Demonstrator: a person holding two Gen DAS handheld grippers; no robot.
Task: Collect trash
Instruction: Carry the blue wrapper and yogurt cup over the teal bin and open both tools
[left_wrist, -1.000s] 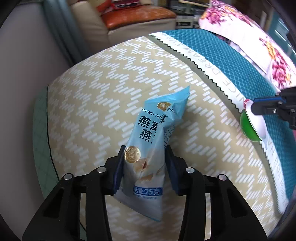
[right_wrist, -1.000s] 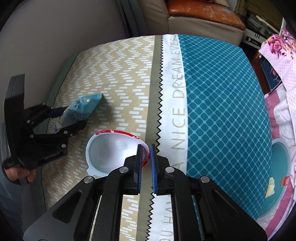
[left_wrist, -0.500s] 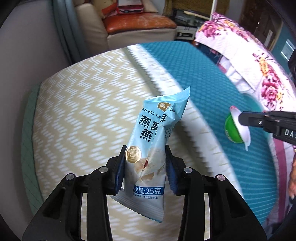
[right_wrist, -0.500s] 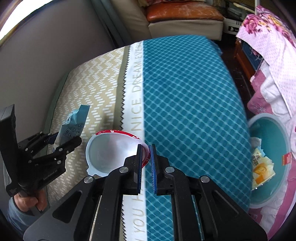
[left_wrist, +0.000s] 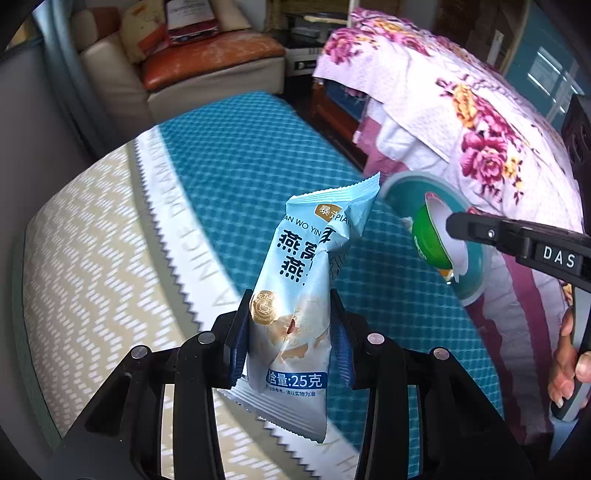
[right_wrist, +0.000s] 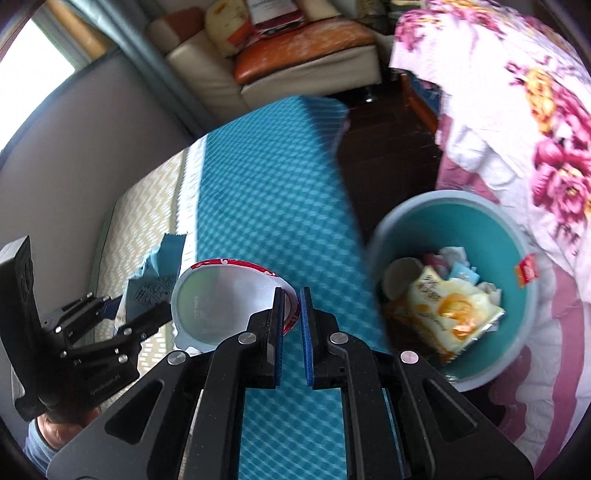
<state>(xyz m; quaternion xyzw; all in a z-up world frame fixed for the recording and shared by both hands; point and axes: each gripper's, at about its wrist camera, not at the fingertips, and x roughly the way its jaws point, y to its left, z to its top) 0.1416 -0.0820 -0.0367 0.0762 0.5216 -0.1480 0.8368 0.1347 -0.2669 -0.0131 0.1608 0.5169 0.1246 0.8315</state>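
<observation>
My left gripper is shut on a light blue snack wrapper and holds it upright above the bed. My right gripper is shut on the rim of an empty white cup with a red rim and green outside. A teal trash bin with several wrappers inside stands to the right of the bed, just right of the cup. In the left wrist view the bin lies behind the cup. The left gripper with the wrapper shows at left in the right wrist view.
The bed has a teal diamond cover and a beige zigzag cover. A pink floral quilt lies to the right of the bin. A sofa with an orange cushion stands at the far end.
Both grippers have swung right with their loads, from over the beige cover to over the teal cover. The trash bin has come closer in both views.
</observation>
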